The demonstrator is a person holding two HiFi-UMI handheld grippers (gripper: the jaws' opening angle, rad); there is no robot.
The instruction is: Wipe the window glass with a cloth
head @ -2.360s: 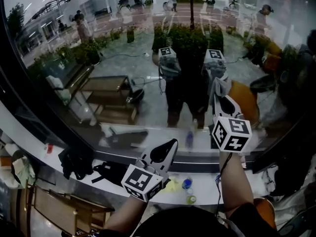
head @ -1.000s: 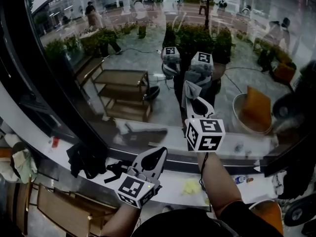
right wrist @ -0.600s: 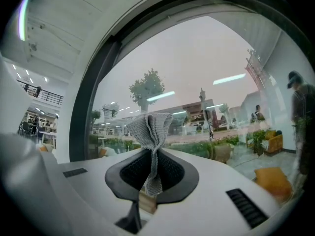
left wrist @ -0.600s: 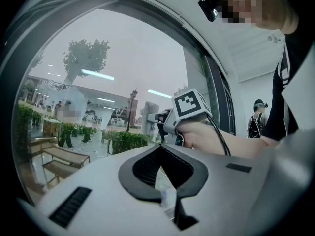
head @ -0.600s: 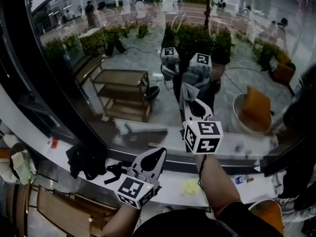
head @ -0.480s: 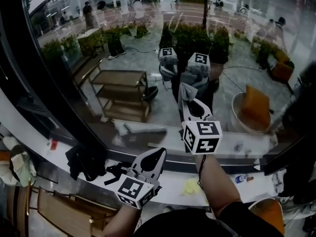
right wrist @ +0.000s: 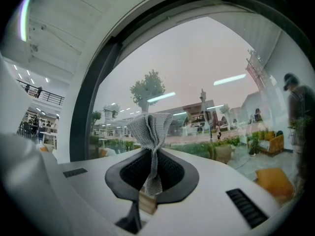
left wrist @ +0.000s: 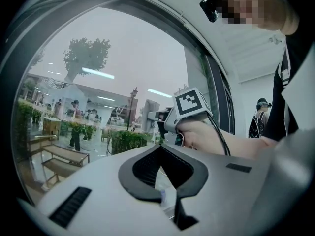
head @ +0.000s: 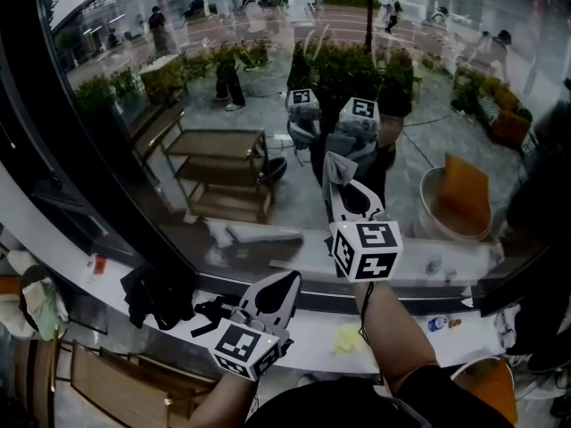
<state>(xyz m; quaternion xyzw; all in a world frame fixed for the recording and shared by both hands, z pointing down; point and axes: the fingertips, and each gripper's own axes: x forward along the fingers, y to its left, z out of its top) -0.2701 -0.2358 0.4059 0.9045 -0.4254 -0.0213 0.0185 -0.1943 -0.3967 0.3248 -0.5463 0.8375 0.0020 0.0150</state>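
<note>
Head view steeply down onto window glass (head: 178, 87), both gripper views close up, facing the same glass

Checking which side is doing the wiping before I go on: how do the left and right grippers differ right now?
The right gripper has its jaws shut on a grey cloth; the left gripper has its jaws shut with nothing between them. The right gripper is held up at the window glass, cloth leading; the left gripper sits lower, over the sill. Both carry a marker cube and point toward the glass.
</note>
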